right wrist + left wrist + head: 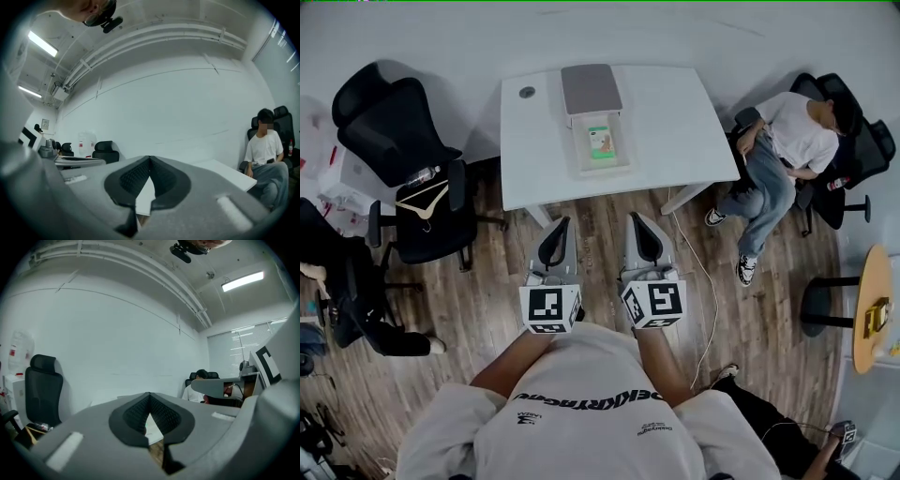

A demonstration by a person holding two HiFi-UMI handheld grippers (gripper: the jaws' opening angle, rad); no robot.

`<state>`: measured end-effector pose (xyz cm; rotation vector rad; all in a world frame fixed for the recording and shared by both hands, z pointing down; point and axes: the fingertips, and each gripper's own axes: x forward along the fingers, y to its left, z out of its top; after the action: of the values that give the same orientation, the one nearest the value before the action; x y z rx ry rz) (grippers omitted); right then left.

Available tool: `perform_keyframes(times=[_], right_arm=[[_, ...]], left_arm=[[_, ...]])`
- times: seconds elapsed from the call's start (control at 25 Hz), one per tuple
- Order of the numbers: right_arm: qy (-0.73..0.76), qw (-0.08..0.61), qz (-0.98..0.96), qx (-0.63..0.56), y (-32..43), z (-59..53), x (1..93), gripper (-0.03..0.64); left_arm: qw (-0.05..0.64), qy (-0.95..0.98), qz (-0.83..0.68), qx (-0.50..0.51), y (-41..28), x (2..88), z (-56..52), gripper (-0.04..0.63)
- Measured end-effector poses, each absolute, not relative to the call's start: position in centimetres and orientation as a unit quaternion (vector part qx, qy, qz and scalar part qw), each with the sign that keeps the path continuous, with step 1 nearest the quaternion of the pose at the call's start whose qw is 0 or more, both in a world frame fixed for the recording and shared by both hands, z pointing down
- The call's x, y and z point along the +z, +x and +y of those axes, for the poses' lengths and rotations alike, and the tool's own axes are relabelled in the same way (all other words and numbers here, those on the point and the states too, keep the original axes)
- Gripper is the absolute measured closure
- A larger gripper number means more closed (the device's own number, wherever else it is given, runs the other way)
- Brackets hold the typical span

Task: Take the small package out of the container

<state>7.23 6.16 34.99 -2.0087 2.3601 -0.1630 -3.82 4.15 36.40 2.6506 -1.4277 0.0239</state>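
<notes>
Between chair point(405, 141) and person point(789, 136), left gripper point(555, 223) and right gripper point(638, 218) hover, jaws closed, empty.

Leaving wooden floor point(600, 239) open at centre frame, below the desk point(675, 131). Crowding its left edge with a black chair point(412, 141), upper left; hemming its right with a seated person point(787, 141). Keeping desk top bare around the container point(602, 172).

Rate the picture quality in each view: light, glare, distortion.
Head view: soft even light, edges bowed, the white table nearly washed out. Left gripper view: fisheye with black corners, ceiling lamp glaring. Right gripper view: same fisheye, lamp strips blown out.
</notes>
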Motion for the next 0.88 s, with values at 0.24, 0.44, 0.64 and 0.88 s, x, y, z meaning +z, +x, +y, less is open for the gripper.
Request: perform_keyframes(times=[0.24,0.44,0.64,0.88], right_arm=[[-0.655,0.011,0.754,-0.052,6.5,1.7,34.8,0.617],[-0.663,0.004,0.747,-0.057,6.3,-1.2,35.4,0.617],[-0.670,-0.006,0.740,-0.067,6.2,-3.1,36.5,0.617],[-0.674,-0.013,0.734,-0.081,6.6,-4.4,37.4,0.617]], left_arm=[[0.070,0.883,-0.464,0.005,-4.5,36.3,-0.4,0.592],[0.071,0.889,-0.452,0.009,-4.4,36.8,-3.2,0.592],[0.077,0.894,-0.441,0.028,-4.2,38.5,-5.0,0.592],[0.077,0.897,-0.434,0.032,-3.8,39.0,-6.1,0.592]])
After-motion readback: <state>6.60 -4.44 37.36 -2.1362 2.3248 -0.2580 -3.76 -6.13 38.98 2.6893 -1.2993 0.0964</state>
